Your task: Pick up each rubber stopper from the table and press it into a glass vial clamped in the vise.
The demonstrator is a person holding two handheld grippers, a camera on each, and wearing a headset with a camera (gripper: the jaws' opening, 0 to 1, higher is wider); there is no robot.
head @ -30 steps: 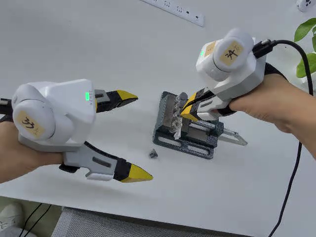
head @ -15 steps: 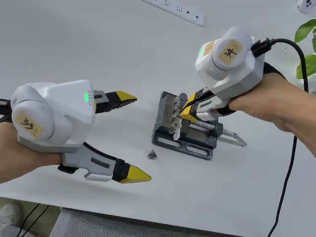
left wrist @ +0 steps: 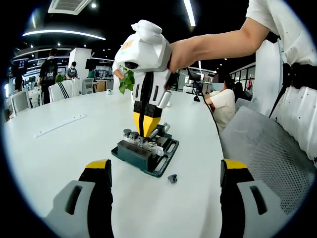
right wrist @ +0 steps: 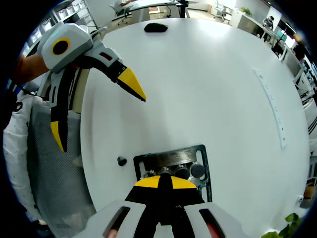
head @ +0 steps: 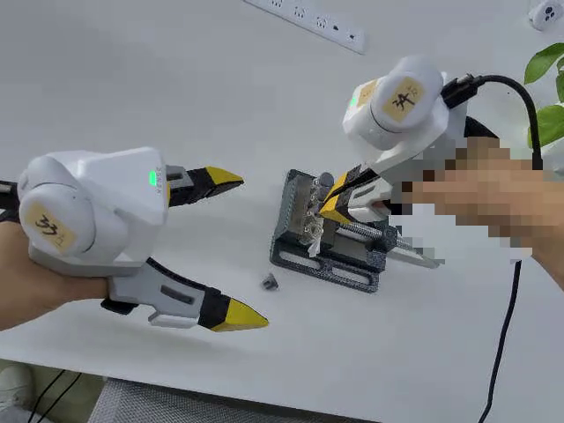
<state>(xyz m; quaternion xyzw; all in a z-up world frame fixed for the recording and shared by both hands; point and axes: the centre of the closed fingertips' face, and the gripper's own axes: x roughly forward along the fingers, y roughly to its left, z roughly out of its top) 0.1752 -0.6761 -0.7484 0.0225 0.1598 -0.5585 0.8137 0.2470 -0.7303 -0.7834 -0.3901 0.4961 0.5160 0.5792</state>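
Observation:
A dark vise (head: 352, 267) stands mid-table and clamps a row of small glass vials (head: 310, 227); one at the far end wears a grey stopper (head: 326, 179). My right gripper (head: 333, 208) hangs over the vials with its yellow tips together, pointing down at the row; nothing shows between them. In the right gripper view its tips (right wrist: 166, 182) sit just above the vial tops inside the vise (right wrist: 203, 163). One loose grey stopper (head: 270, 282) lies on the table in front of the vise. My left gripper (head: 233, 248) is held wide open to the left of it, empty.
A white power strip (head: 308, 19) lies at the back of the table, and green leaves (head: 546, 62) show at the far right. A black cable (head: 515, 291) trails from the right gripper. The vise screw handle (head: 414, 256) sticks out to the right.
The head camera has shifted a little. The right gripper stays shut over the vials, and the left gripper stays open in about the same place.

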